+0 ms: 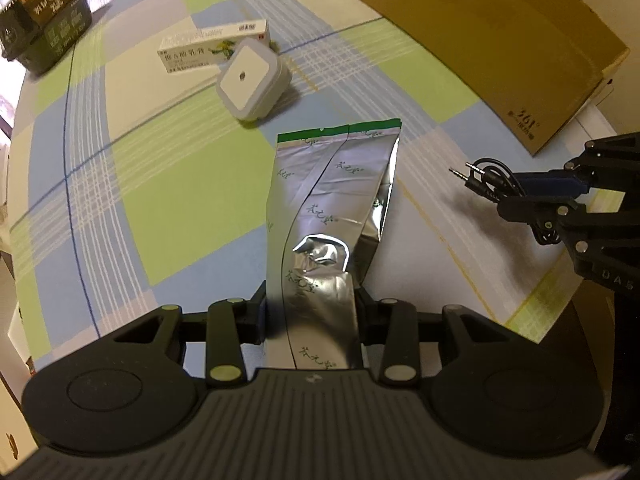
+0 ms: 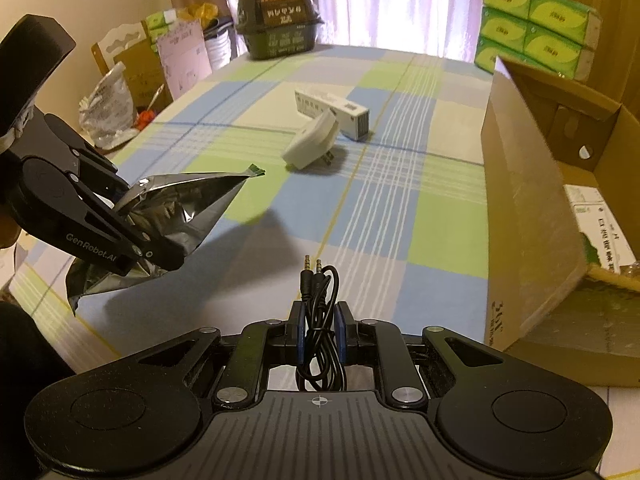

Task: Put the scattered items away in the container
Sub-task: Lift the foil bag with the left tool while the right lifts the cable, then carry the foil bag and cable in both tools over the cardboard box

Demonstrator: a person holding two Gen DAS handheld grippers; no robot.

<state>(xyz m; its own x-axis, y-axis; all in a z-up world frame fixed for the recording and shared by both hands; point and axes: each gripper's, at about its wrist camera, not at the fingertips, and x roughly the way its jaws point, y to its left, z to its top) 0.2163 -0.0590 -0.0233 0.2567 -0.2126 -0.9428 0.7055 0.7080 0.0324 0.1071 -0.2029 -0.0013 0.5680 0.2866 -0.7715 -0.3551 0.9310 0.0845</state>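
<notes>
Left tongs [image 1: 310, 300] are pinching the near end of a silver foil pouch [image 1: 336, 184], its green-edged far end sticking out ahead, lifted off the checked desk [image 1: 168, 208]. The green printed marks running down the foil are too small to read. On the tongs' side, seen from the right wrist, the lettering reads "GenRobot.AI". Over on the other side, right tongs [image 2: 320, 328] are clamped on a coiled black audio cable [image 2: 320, 304], two jack plugs poking forward past the blue pads [image 2: 301, 334]. Just right of the right tongs sits the open cardboard box [image 2: 528, 216], "361°" printed on its near corner, with a white packet already inside it. Farther ahead of both tongs, a white plug-in night light [image 1: 252, 80] lies on the desk touching a white medicine carton [image 1: 208, 48] with Chinese print. Beyond that, at the far edge, a dark tub [image 2: 278, 24] labelled "HONOR" upside down. Far right, stacked green tissue packs [image 2: 536, 28].
</notes>
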